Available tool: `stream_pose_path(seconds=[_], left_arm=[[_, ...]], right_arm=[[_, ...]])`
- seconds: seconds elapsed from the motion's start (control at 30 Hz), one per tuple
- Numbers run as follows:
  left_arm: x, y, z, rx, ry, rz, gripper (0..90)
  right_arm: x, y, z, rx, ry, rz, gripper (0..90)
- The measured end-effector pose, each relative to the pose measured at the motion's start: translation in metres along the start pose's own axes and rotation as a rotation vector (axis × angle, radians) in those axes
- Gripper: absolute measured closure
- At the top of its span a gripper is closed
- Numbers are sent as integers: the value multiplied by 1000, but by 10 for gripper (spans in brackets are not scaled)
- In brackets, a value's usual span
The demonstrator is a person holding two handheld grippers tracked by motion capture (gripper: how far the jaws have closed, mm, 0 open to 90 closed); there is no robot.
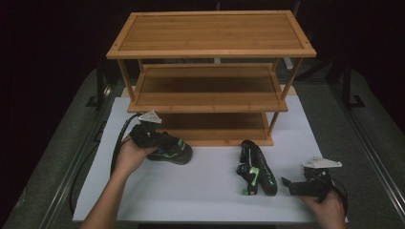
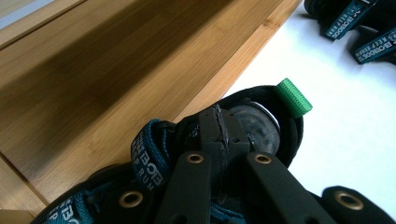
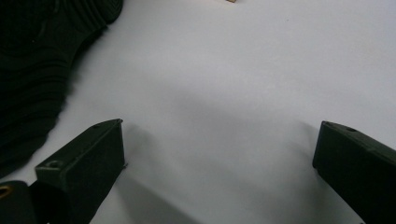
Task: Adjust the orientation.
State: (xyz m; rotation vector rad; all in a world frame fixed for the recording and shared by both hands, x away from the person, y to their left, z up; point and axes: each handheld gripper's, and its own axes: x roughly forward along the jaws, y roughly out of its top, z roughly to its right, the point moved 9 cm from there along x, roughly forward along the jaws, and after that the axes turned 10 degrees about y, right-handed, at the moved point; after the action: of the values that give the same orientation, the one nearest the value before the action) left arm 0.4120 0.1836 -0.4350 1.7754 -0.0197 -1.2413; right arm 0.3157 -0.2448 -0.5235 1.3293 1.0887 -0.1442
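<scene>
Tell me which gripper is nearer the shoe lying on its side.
Right. The right gripper sits just right of the shoe lying on its side, jaws open. The left gripper is far left, clamping the other shoe.

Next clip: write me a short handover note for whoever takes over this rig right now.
Left gripper: jaws shut on the collar of the left shoe, which is in front of the rack's bottom shelf.
Right gripper: jaws open over the white mat, holding nothing, just right of the right shoe.
Done: one shoe gripped; none on the wooden rack yet.
Left: probably shelve the gripped shoe, then pick up the other lying on the mat.
</scene>
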Motion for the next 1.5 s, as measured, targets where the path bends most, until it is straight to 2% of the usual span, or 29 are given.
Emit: stream_pose_path(seconds=[0.1, 0.23, 0.27, 0.37, 0.47, 0.6, 0.73, 0.8, 0.93, 0.97, 1.03, 1.13, 1.3, 1.37, 1.5], left_arm=[[-12, 7, 8, -5, -5, 57, 900], [-20, 10, 18, 14, -12, 85, 898], [-21, 10, 22, 11, -15, 89, 844], [-17, 6, 31, 14, -11, 85, 788], [-12, 5, 34, 10, -15, 80, 746], [-7, 10, 38, 5, -25, 89, 674], [-3, 16, 39, 5, -18, 100, 654], [-1, 17, 39, 2, -20, 99, 661], [3, 17, 40, 13, -20, 91, 780], [3, 17, 41, 15, -21, 88, 780], [1, 17, 41, 22, -19, 80, 858], [-1, 16, 41, 27, -21, 76, 869], [-8, 14, 46, 61, -24, 61, 871], [-13, 12, 48, 72, -28, 59, 871], [-31, 2, 52, 60, -56, 79, 871]], right_arm=[[0, 0, 0, 1, 0, 0, 15], [0, 0, 0, 1, 0, -1, 15], [0, 0, 0, 1, 0, 0, 16], [0, 0, 0, 1, 0, 0, 15], [0, 0, 0, 1, 0, 0, 15], [0, 0, 0, 1, 0, 0, 16], [0, 0, 0, 1, 0, 0, 15], [0, 0, 0, 1, 0, 0, 16], [0, 0, 0, 1, 0, 0, 15], [0, 0, 0, 0, 0, 0, 16], [0, 0, 0, 1, 0, 0, 16], [0, 0, 0, 1, 0, 0, 16], [0, 0, 0, 0, 0, 0, 15], [0, 0, 0, 1, 0, 0, 15], [0, 0, 0, 1, 0, 0, 15]])
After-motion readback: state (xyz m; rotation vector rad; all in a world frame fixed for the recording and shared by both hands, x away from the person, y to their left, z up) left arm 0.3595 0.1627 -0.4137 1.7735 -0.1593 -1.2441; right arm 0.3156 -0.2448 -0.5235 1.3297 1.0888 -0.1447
